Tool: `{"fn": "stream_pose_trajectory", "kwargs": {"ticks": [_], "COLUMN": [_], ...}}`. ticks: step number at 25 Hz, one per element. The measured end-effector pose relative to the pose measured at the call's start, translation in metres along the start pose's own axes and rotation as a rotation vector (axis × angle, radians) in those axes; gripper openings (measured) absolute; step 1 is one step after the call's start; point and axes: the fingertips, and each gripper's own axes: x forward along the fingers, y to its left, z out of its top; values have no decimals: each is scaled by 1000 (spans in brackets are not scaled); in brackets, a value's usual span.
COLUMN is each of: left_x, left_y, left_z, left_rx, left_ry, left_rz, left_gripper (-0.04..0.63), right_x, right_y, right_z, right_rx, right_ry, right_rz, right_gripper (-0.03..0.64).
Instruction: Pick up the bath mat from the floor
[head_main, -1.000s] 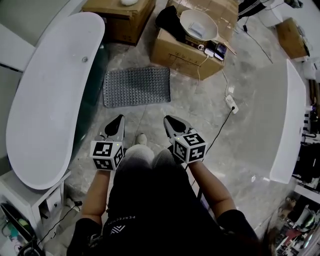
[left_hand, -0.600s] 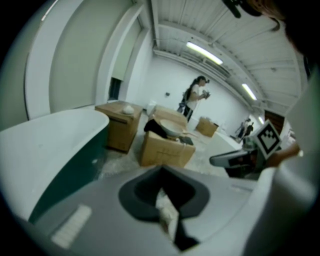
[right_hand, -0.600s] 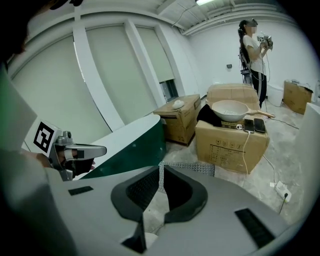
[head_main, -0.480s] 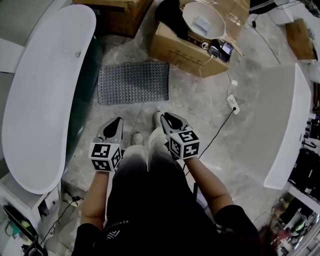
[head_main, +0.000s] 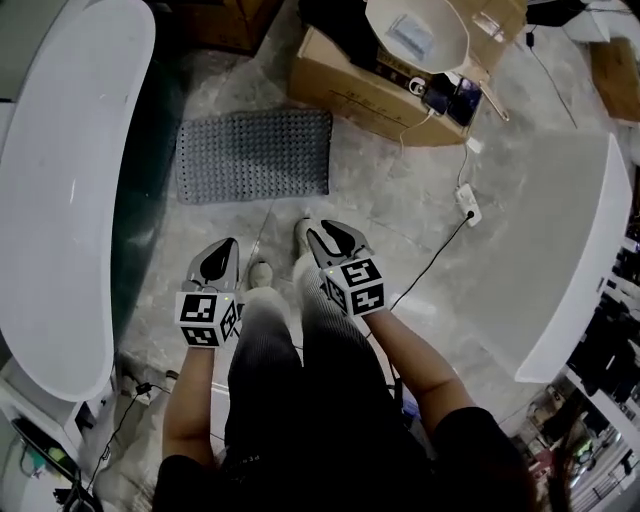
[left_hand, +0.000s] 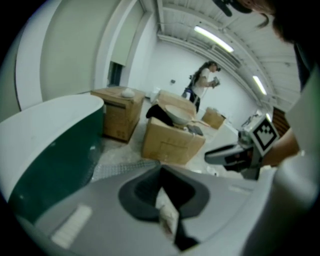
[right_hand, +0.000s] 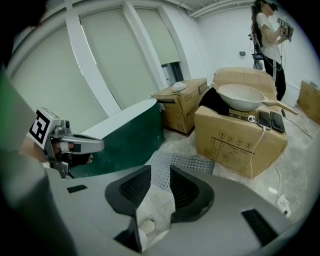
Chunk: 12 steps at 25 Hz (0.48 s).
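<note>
Closer now, we approach the unlifted bath mat (head_main: 255, 155); right gripper (head_main: 326, 234) has just been opening, empty; left gripper (head_main: 222, 248) closed, empty.

Mat (head_main: 255, 155): grey, rectangular, w/ a dotted, nubby surface. Lies flat on the floor, fully spread, no folds, nothing on it. One short edge sits just beside the tub (head_main: 60, 200), by its dark green side; the long sides run straight away from the tub.
</note>
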Motion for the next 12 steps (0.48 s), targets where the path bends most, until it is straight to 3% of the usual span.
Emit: {"fn": "stream_pose_trajectory", "kwargs": {"ticks": [7, 12], "left_x": [60, 101], "left_y": [12, 21], "left_z": [-16, -31], "left_rx": [-28, 16], "left_ry": [45, 78], "left_rz": [17, 10], "left_gripper": [8, 8], "right_x": [45, 80], "right_y": [-49, -82], "right_z": [-10, -29], "right_rx": [-25, -9], "right_ry": [18, 28], "right_rz": [-36, -72], "right_gripper": [128, 133]}}
